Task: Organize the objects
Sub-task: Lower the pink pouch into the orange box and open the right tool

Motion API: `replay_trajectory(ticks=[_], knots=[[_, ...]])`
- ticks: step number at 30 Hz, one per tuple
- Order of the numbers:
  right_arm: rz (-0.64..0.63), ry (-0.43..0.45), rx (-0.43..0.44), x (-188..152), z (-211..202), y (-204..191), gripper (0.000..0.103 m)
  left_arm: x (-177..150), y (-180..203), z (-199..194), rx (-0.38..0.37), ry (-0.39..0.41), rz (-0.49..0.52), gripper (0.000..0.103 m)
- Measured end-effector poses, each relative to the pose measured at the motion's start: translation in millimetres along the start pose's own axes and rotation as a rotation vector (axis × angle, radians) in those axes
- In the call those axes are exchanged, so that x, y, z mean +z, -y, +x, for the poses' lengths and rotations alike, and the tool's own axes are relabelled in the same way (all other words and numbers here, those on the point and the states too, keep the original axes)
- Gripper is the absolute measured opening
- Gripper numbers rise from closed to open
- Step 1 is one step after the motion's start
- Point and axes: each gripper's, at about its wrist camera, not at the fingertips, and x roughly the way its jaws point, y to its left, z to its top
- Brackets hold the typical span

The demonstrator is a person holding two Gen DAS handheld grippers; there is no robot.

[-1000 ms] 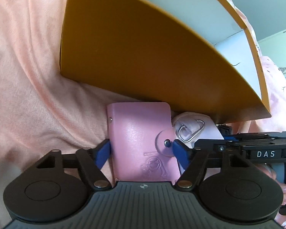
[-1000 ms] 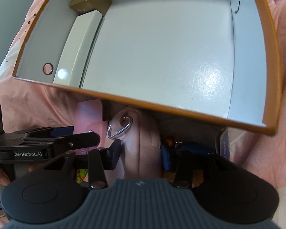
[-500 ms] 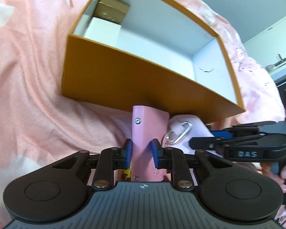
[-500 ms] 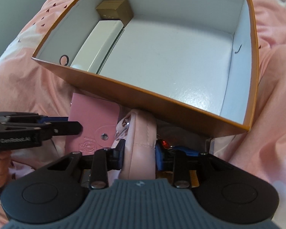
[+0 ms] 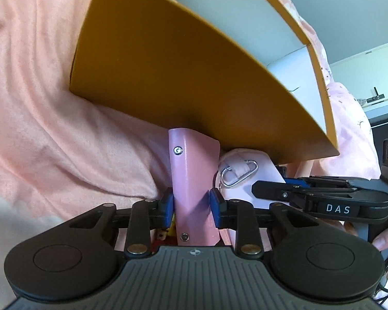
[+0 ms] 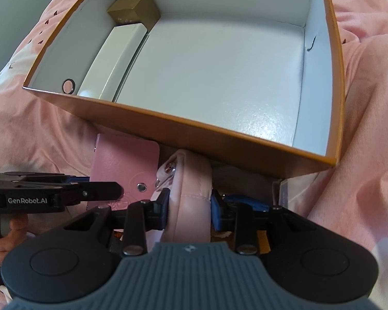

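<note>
Left wrist view: the left gripper (image 5: 191,204) has just eased slightly, yet its blue pads still pinch a pink wallet (image 5: 192,178), smooth leatherette with metal snaps, held on edge just below the orange box (image 5: 168,64). The right gripper (image 6: 190,205) pinches a padded pale pink pouch (image 6: 191,193) bearing a metal clip (image 5: 239,177), beside the wallet. The box, white inside, rests on soft pink bedding (image 5: 38,129).

A rumpled pink bedspread (image 6: 359,118) with small dark prints covers everything underneath. Beyond its far edge stand a pale wall (image 5: 349,7) and dark furniture (image 5: 382,118).
</note>
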Motion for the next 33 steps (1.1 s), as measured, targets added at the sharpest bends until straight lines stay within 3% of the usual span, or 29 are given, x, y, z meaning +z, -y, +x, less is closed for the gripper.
replay_trajectory(ticks=[7, 15, 23, 28, 33], knots=[[-0.068, 0.078, -0.021, -8.5, -18.9, -17.8, 0.032, -6.5, 10.8, -25.6, 0.030, 0.067, 0.073, 0.020], [-0.180, 0.187, -0.041, -17.8, -56.9, -40.8, 0.031, -8.3, 30.8, -72.0, -0.005, 0.156, 0.137, 0.019], [-0.227, 0.310, 0.008, -18.2, -108.4, -57.1, 0.031, -3.7, 61.7, -106.4, -0.030, 0.275, 0.195, 0.019], [-0.194, 0.398, 0.062, -5.9, -134.1, -56.1, 0.031, 12.2, 71.9, -126.1, -0.058, 0.330, 0.181, 0.019], [-0.095, 0.516, 0.078, 12.9, -153.5, -41.2, 0.031, 43.5, 81.7, -129.8, -0.029, 0.416, 0.179, 0.019]])
